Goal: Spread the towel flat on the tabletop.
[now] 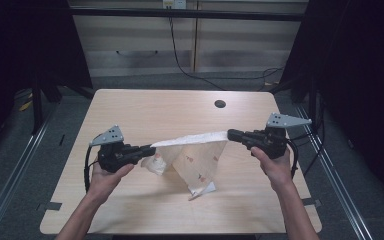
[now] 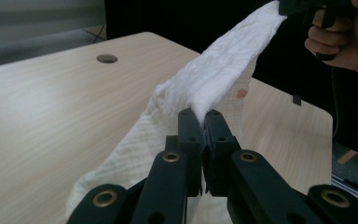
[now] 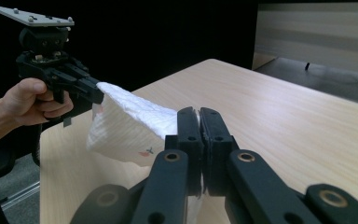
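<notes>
cloth: white towel-ish thing (image 1: 192,150) with little printed marks, mid-frame in the high view, strung between the two tongs. The top edge is pulled fairly taut, the rest droops, and its low tip touches the surface (image 1: 130,210).
left tongs: (image 1: 150,147) pressed together, pinching one end of the top edge. In the left gripper view the fabric bunches right at the tips (image 2: 204,119).
right tongs: (image 1: 230,134) also clamped shut on the opposite end, right of centre in the high view.
feel: I'd guess very light and totally floppy, with a quilted weave that's not slippery at all. Nothing fragile here.
where to grab: corners or along an edge, same as now. A mid-cloth pinch would probably just gather a wad.
watch out: thin bite, so a hard tug sideways could pull an end free.
</notes>
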